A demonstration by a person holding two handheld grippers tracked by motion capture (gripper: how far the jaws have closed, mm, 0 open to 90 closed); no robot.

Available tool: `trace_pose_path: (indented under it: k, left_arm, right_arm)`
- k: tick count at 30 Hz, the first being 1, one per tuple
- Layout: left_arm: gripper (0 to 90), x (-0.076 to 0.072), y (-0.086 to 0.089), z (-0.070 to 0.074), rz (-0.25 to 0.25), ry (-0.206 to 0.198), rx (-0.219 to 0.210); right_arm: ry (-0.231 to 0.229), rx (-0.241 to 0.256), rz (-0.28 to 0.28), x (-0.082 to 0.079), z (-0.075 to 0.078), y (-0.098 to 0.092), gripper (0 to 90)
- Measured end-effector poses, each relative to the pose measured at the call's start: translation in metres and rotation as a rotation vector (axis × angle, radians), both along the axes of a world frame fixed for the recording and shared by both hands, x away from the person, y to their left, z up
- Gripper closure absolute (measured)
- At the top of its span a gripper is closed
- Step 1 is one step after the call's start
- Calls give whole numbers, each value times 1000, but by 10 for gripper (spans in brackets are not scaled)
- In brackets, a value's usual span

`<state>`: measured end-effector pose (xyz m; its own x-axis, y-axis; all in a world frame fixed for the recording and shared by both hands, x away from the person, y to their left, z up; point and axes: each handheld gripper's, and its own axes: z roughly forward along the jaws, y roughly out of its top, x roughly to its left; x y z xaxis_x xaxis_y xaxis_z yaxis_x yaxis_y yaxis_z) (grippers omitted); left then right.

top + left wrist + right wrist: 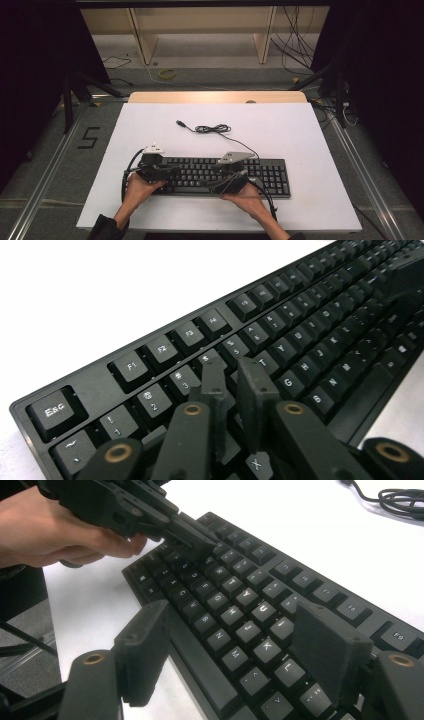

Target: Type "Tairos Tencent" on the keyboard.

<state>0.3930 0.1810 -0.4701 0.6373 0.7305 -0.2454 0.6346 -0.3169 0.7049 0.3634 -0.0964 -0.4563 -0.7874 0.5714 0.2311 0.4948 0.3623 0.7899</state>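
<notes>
**Keyboard work: both grippers on station, keys being worked at the left end**

We have the flat black full-size plastic keyboard (220, 176) lying at the near side of the white table top (280, 130), long edge toward us, its thin black USB cable (212, 129) coiled loose behind it & unplugged, plug end lying bare on the table.

Our left gripper (234, 390) is over the kbd's left end. In the left gripper view its two black jaws stand nearly together, just a slim gap, tips down among the upper letter/number rows near the 4/5, R/T keys. Nothing is pinched between them. We can't tell if the tips actually press a key or sit just above it. From the right gripper view the same gripper (192, 532) shows with its tip touching or just over the key rows, a hand (55, 527) wrapped round the body.

Our right gripper (240, 650) is spread wide, jaws well apart, empty, straddling the mid letter block (H, J, K, L, N, M readable between the jaws) w/ one jaw out past the near edge by the space bar.

Progress, as we judge it: approach is done for both; left looks mid-poke at a key. The kbd sits square, not lifted or shifted off the table. Left to do: prob. the right gripper's own move, since it isn't touching keys that we can see. No way to read from here how many keys are done.
</notes>
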Motion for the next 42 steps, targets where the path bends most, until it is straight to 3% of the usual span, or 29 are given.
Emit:
trace_pose_path:
  k: [9, 15, 24, 34, 42]
  left_arm:
    - [719, -3, 4, 2, 8, 4, -35]
    - [588, -5, 5, 4, 12, 12, -34]
    - [437, -11, 10, 8, 32, 9, -84]
    - [376, -17, 12, 11, 31, -2, -105]
    - [348, -23, 16, 15, 34, -22, -127]
  right_arm:
    - [7, -3, -1, 0, -1, 1, 324]
    - [4, -3, -3, 1, -2, 1, 325]
    - [5, -4, -6, 3, -2, 4, 333]
    - [7, -10, -4, 3, -2, 9, 362]
    - [28, 3, -1, 7, -3, 11, 498]
